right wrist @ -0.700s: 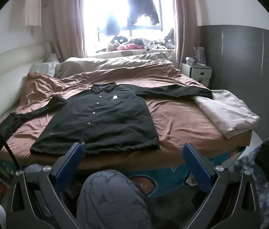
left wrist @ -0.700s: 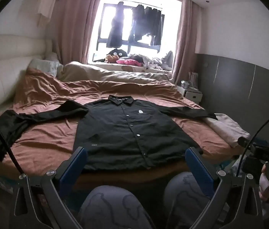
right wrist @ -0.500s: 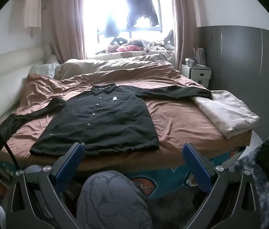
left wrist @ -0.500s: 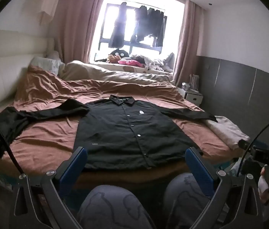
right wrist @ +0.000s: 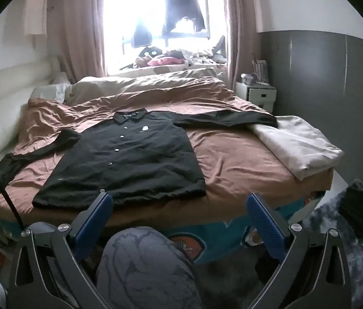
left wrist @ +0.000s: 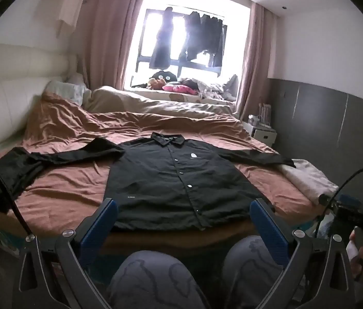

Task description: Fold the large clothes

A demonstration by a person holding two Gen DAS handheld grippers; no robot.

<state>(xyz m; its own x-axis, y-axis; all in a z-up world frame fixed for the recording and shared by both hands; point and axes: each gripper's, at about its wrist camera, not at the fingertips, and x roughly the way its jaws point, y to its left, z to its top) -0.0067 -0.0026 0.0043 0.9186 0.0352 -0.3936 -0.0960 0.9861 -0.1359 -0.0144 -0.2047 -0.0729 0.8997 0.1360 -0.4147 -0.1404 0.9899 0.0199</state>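
Note:
A black long-sleeved button shirt (left wrist: 176,180) (right wrist: 127,164) lies flat and face up on the brown bedspread (left wrist: 65,193) (right wrist: 235,164), collar toward the window, both sleeves spread out sideways. Its hem runs along the near bed edge. My left gripper (left wrist: 184,206) hovers short of the hem, open, nothing between its blue pads. My right gripper (right wrist: 179,200) is also open and empty, held back from the bed near the shirt's right hem corner. The person's knees in grey patterned trousers (left wrist: 155,278) (right wrist: 145,267) sit below both grippers.
A folded cream blanket (right wrist: 297,146) lies at the bed's right corner under the right sleeve end. A white nightstand (right wrist: 256,95) stands by the grey wall. Pillows and a padded headboard (left wrist: 6,97) line the left; clothes hang at the bright window.
Both views have tilted slightly upward, so the shirt sits a little lower in the frames. Both grippers stay open and the shirt has not moved.

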